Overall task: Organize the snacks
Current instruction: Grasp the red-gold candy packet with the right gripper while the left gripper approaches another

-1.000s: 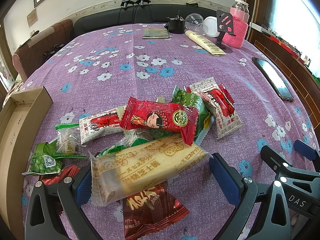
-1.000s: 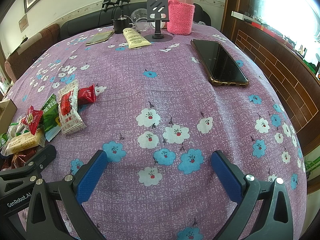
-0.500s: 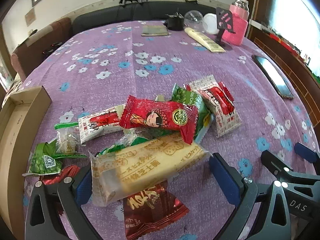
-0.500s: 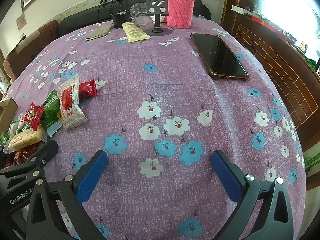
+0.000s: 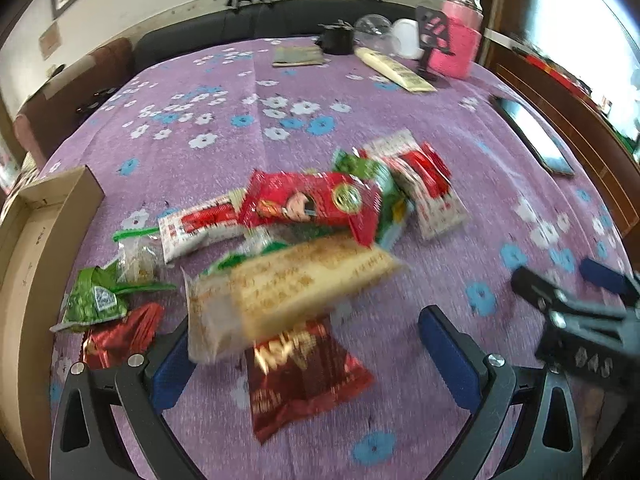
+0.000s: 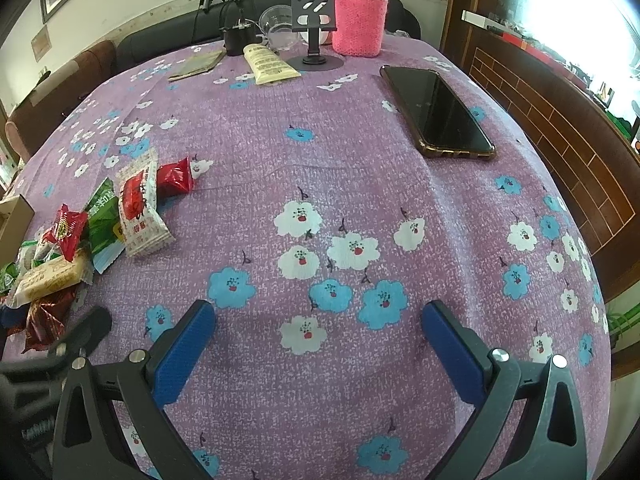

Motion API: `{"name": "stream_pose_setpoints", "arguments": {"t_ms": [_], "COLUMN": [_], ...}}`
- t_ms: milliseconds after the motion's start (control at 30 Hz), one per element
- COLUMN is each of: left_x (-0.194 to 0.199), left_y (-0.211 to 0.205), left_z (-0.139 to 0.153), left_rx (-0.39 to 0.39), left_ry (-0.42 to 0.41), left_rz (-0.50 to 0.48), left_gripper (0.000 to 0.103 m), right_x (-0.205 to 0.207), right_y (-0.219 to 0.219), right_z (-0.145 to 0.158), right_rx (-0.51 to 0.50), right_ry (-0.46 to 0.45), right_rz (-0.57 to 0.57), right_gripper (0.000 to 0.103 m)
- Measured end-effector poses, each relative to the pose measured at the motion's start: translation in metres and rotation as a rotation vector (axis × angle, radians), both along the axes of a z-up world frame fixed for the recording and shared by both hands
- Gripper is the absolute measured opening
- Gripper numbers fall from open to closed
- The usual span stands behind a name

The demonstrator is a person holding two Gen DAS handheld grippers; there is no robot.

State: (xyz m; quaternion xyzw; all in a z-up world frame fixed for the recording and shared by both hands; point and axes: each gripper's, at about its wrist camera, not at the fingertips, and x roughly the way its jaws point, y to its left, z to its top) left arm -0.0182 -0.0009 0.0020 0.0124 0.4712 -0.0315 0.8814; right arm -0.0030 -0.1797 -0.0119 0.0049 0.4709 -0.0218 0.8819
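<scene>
While my left gripper [image 5: 308, 344] stays wide open over the snack pile, the left view has gone blurry compared with half a second ago, so that gripper is moving; the pile sits a bit higher and nearer in frame than before. The beige biscuit pack [image 5: 288, 288] lies between the blue pads, its left end just at the left pad [image 5: 172, 368]; can't tell if it touches. Dark red foil pack [image 5: 304, 372] is under it, nearer me. Red cartoon-face pack [image 5: 312, 204] lies on top of the heap behind, green packs [image 5: 376, 184] and a white-and-red pack [image 5: 428, 196] to its right, another white-and-red one [image 5: 200, 224] to its left. Small green wrapper [image 5: 96, 300] and a red foil candy [image 5: 120, 336] sit left of the pile, near the cardboard box [image 5: 44, 216] at the table's left edge.

My right gripper [image 6: 316, 340] is open too, holding nothing, over bare flowered tablecloth [image 6: 340, 168]; its view has barely changed. It also shows at the right edge of the left view, well apart from the snacks. Phone [image 6: 436, 112] lies far right, pink-sleeved bottle [image 6: 360, 24] at the back.
</scene>
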Motion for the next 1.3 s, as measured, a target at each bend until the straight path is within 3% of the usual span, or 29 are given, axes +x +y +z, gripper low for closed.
{"name": "stream_pose_setpoints", "arguments": {"t_ms": [100,133,233,300,433,533,600,700,800,1067,1167,1200,1267,1300], "left_x": [-0.012,-0.020,-0.044,-0.062,-0.096,-0.112,-0.116,-0.115,-0.112,-0.093,-0.079,-0.075,-0.067,-0.063], "left_y": [0.005,0.011,0.034,0.051,0.103,0.143,0.165,0.182,0.192,0.170,0.154,0.150,0.146,0.145], "left_z": [0.003,0.006,0.030,0.053,0.103,0.124,0.125,0.117,0.101,0.070,0.056,0.053,0.046,0.042], "left_rx": [-0.023,-0.057,-0.153,-0.145,-0.139,-0.116,-0.084,-0.065,-0.100,-0.096,-0.056,-0.048,-0.050,-0.058], "left_ry": [-0.001,-0.008,-0.070,-0.165,-0.343,-0.425,-0.444,-0.436,-0.396,-0.297,-0.242,-0.223,-0.187,-0.169], "left_rz": [-0.042,-0.047,-0.052,-0.042,0.030,0.117,0.179,0.225,0.239,0.118,0.058,0.047,0.032,0.025], "left_gripper": [0.099,0.094,0.093,0.093,0.093,0.094,0.094,0.095,0.095,0.094,0.094,0.094,0.094,0.094], "right_x": [-0.004,-0.005,-0.006,-0.011,-0.036,-0.052,-0.056,-0.056,-0.052,-0.036,-0.030,-0.026,-0.020,-0.019], "right_y": [0.002,0.002,0.002,0.004,0.014,0.035,0.053,0.083,0.114,0.161,0.166,0.166,0.164,0.161], "right_z": [0.000,0.000,0.000,0.003,0.031,0.058,0.066,0.062,0.047,0.026,0.022,0.019,0.015,0.014], "right_rx": [-0.006,-0.007,-0.008,-0.024,-0.012,-0.015,0.004,0.036,0.046,0.075,0.079,0.084,0.135,0.160], "right_ry": [-0.004,-0.006,-0.006,-0.008,-0.124,-0.228,-0.244,-0.216,-0.181,-0.125,-0.106,-0.094,-0.047,-0.040], "right_rz": [-0.006,-0.004,0.005,0.000,0.033,0.106,0.176,0.278,0.358,0.429,0.425,0.420,0.429,0.424], "right_gripper": [0.103,0.103,0.103,0.100,0.099,0.099,0.100,0.100,0.097,0.087,0.074,0.056,0.034,0.034]}}
